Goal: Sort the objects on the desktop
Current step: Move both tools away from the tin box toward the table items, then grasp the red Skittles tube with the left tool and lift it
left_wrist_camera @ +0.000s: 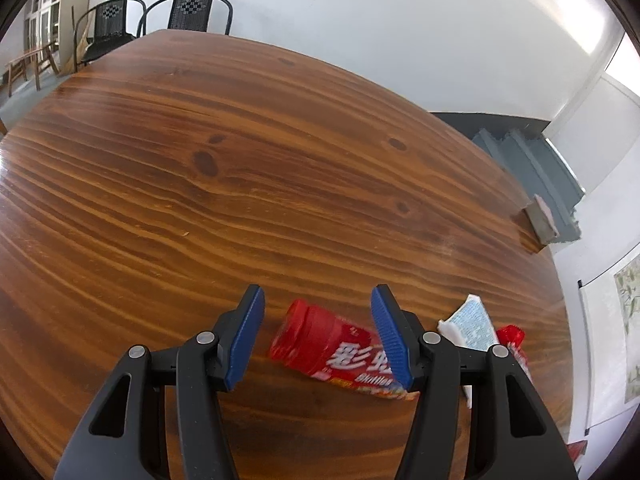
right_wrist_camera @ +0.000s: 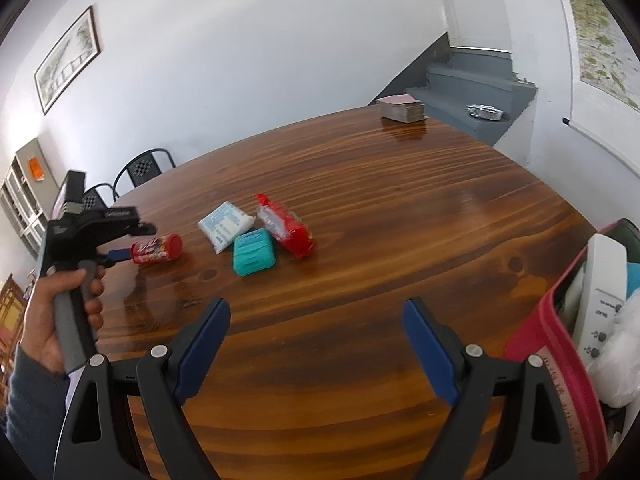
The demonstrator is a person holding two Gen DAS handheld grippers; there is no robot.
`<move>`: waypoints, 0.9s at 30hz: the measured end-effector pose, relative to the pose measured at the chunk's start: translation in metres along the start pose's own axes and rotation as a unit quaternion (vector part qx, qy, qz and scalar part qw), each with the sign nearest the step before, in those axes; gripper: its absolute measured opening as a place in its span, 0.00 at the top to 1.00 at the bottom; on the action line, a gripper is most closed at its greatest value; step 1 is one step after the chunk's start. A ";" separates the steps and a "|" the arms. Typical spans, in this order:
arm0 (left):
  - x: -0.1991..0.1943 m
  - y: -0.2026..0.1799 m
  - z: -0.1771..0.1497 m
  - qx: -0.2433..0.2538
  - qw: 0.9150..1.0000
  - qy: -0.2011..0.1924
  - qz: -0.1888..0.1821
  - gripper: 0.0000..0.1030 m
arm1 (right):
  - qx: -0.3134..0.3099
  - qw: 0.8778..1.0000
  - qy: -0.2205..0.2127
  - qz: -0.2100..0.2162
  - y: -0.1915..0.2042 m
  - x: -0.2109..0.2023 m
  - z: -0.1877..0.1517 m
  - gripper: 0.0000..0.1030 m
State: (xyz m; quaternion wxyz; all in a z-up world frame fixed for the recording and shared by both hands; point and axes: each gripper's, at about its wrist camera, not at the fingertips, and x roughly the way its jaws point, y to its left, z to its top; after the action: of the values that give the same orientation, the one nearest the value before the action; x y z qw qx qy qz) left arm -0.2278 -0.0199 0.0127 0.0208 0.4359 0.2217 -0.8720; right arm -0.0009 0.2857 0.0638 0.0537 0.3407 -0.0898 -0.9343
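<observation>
Left claw (left_wrist_camera: 318, 334) is hanging open around the red plastic candy bottle (left_wrist_camera: 320, 350) lying on the wooden tabletop (left_wrist_camera: 240, 160) — I'm worrying it rolls as I squeeze; right claw (right_wrist_camera: 316, 350) is gaping idle.

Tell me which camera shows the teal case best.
The right wrist view: the teal case lies whole and unobstructed on the table, between the white packet and the red pouch. The left wrist view does not show it.

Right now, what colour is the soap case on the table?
Teal soap case, clearest in the right wrist view.
</observation>
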 end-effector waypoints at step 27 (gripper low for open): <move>-0.051 -0.031 -0.085 0.170 0.984 0.050 0.003 0.42 | -0.014 1.000 -0.004 0.008 0.008 -0.007 -0.003 0.12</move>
State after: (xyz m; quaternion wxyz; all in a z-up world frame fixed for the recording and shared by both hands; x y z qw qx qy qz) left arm -0.1394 0.0338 0.0193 -0.0622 0.4768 0.0702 -0.8740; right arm 0.0062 0.2782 0.0676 0.0653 0.3357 -0.0792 -0.9364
